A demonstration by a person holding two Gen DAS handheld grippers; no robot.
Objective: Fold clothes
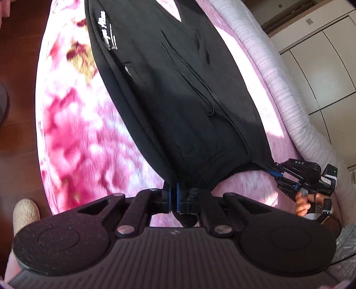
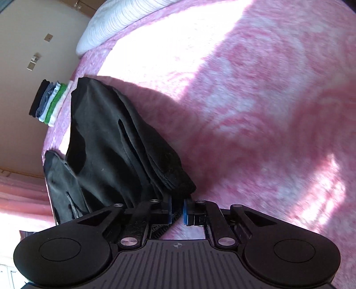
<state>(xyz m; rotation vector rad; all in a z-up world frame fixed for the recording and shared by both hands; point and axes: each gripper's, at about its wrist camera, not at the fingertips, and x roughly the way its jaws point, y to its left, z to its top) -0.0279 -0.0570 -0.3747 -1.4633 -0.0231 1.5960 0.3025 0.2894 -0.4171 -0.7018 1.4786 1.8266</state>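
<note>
This is a bedroom in a home. A bed (image 2: 255,93) fills both views, covered by a fluffy pink blanket (image 1: 84,137) with a flower pattern, and a white ribbed pillow (image 2: 115,20) lies at its far edge. A small stack of folded clothes (image 2: 50,103) (black, grey, green, white) sits near the bed's far corner. Pale wardrobe doors (image 1: 322,66), dark wooden floor (image 1: 17,137) and pink curtains (image 2: 20,191) surround it.
</note>
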